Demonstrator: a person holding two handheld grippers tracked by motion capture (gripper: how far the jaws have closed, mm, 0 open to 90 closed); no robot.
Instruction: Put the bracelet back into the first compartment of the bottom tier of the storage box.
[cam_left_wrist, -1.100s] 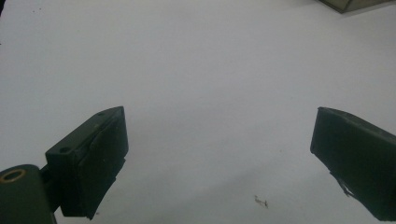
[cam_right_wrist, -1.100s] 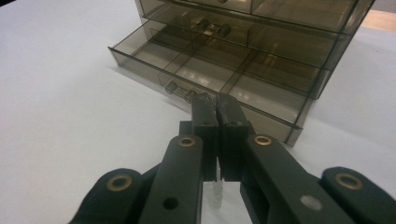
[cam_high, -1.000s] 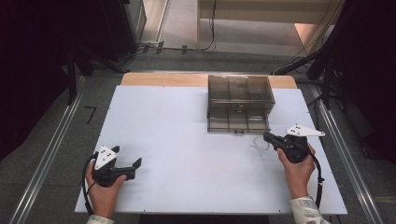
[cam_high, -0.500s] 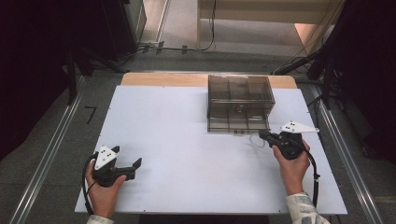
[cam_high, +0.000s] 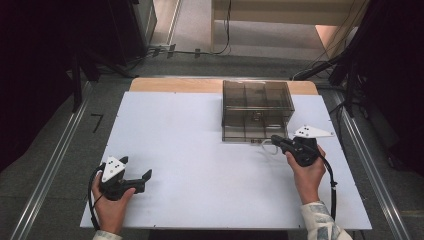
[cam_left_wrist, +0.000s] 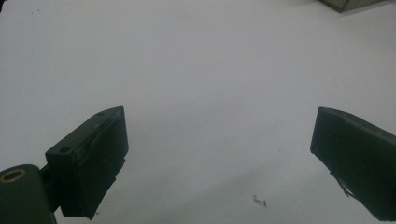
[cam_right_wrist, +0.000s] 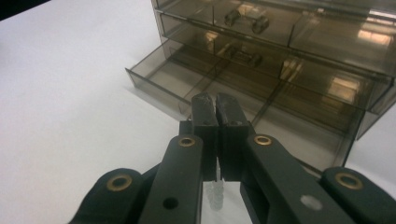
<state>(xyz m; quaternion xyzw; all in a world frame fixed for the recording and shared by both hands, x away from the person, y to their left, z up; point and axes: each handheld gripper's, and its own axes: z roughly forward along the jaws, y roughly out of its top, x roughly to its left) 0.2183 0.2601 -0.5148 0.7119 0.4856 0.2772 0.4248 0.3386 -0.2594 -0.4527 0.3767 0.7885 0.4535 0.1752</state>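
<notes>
Two grippers logged. Right gripper (cam_right_wrist: 216, 103): jaws pressed together, nothing visibly between them, tips at the front lip of the bottom drawer (cam_right_wrist: 261, 105), which stands partly out of the drawer box (cam_high: 257, 110). Step judged: working that drawer; next calls for a straight, level stroke. Left gripper (cam_left_wrist: 219, 154): jaws wide, empty, well apart from the box.

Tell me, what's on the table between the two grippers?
Nothing. In the high view, bare white table stretches between the left gripper and the right gripper. The drawer box stands farther back.

Closed right gripper (cam_right_wrist: 215, 103) at open drawer (cam_right_wrist: 243, 100), perhaps touching.
</notes>
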